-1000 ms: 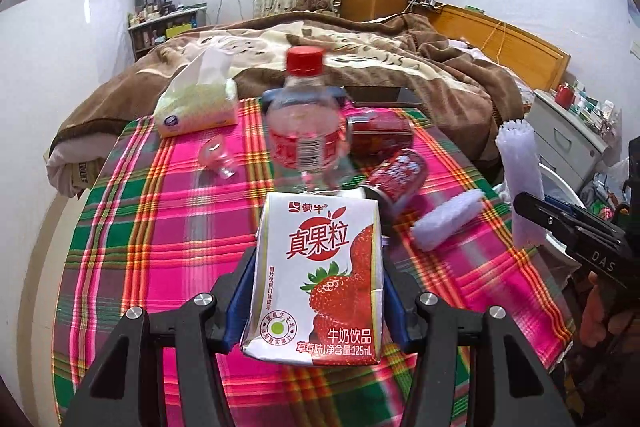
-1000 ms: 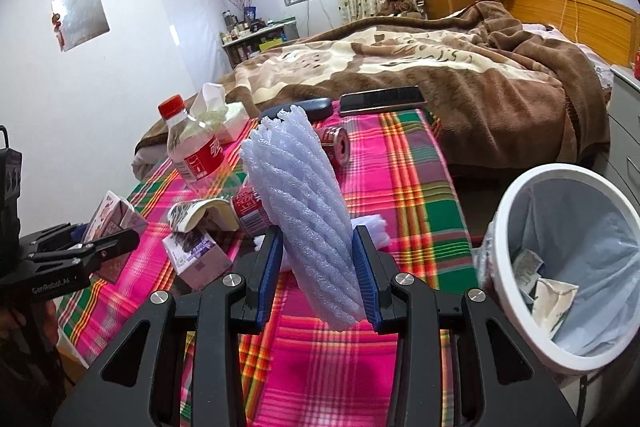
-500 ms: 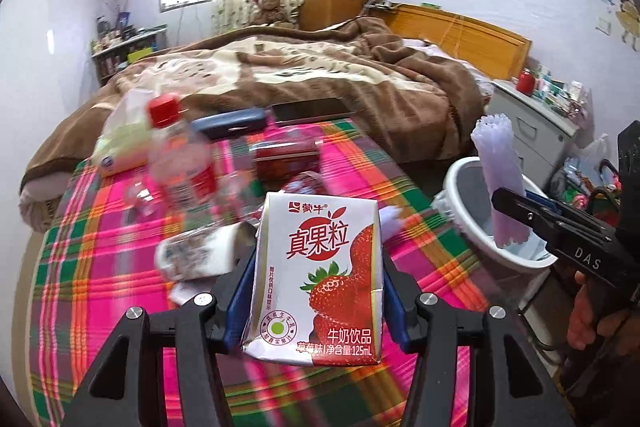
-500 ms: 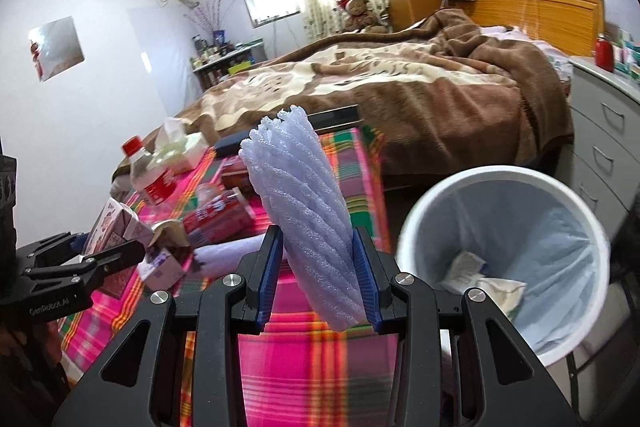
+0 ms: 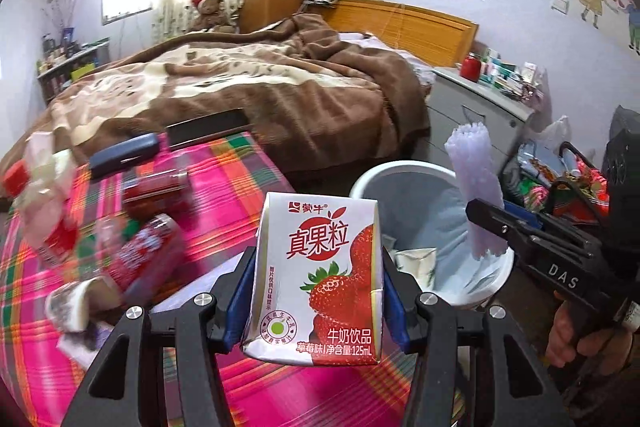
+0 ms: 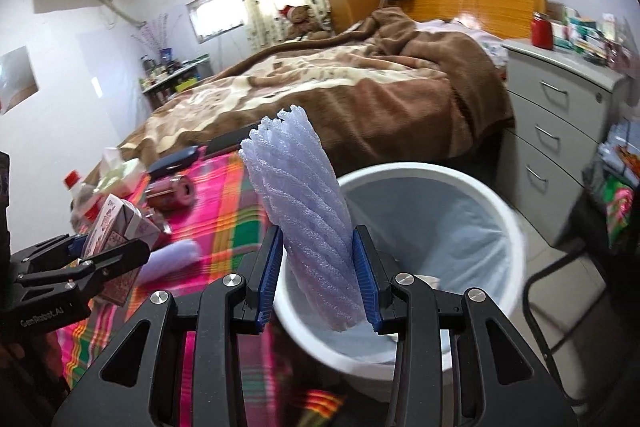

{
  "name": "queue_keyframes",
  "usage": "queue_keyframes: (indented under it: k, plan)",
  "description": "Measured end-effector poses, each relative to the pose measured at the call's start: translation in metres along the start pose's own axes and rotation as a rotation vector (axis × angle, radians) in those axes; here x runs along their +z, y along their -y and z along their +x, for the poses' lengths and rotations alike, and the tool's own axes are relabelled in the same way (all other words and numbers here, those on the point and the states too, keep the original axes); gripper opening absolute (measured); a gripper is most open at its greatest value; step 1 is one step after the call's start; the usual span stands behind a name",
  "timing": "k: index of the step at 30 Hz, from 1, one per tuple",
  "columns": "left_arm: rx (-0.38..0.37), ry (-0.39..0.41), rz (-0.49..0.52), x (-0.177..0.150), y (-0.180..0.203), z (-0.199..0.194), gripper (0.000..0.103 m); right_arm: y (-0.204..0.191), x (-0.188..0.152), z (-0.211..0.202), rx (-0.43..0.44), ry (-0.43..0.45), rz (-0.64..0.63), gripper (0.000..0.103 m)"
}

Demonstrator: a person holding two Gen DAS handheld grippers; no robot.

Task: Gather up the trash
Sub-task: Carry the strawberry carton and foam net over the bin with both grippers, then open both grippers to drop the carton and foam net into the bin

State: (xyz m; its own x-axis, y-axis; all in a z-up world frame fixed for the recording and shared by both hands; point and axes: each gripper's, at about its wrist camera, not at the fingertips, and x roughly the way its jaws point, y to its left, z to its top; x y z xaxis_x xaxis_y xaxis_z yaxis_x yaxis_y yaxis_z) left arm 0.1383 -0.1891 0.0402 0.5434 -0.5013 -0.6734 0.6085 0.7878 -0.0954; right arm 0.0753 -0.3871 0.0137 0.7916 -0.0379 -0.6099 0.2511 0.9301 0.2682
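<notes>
Left gripper (image 5: 316,303) is clamped on the strawberry milk carton (image 5: 318,279), right gripper (image 6: 316,277) is squeezing that foam fruit net (image 6: 298,211) upright, right above the white trash bin (image 6: 516,231). The carton isn't over the bin yet; it's above the plaid table's (image 5: 240,179) edge. Honest worry: the net's light and springy, so it could snag on a pad or bounce off the rim, and letting the carton go early drops it beside the bin.
</notes>
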Motion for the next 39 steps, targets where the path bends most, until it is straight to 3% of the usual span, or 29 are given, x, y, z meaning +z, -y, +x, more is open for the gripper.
queue_keyframes:
  k: [15, 27, 28, 30, 32, 33, 39]
  plan:
    - [-0.074, -0.083, 0.067, 0.017, 0.068, 0.077, 0.056, 0.047, -0.010, 0.018, -0.104, -0.105, 0.058, 0.037]
    - [-0.098, -0.125, 0.045, 0.020, 0.079, 0.114, 0.056, 0.062, -0.011, 0.032, -0.140, -0.163, 0.058, 0.038]
    - [-0.099, -0.125, 0.043, 0.020, 0.078, 0.115, 0.063, 0.062, -0.012, 0.032, -0.140, -0.166, 0.059, 0.038]
    - [-0.093, -0.108, 0.055, 0.019, 0.079, 0.113, 0.075, 0.062, -0.013, 0.032, -0.146, -0.172, 0.059, 0.042]
    - [-0.098, -0.101, 0.053, 0.020, 0.079, 0.111, 0.076, 0.063, -0.013, 0.032, -0.153, -0.175, 0.059, 0.056]
    - [-0.105, -0.104, 0.043, 0.020, 0.077, 0.111, 0.076, 0.062, -0.013, 0.032, -0.151, -0.173, 0.060, 0.058]
    - [-0.085, -0.096, 0.030, 0.020, 0.071, 0.102, 0.077, 0.059, -0.012, 0.026, -0.148, -0.158, 0.060, 0.059]
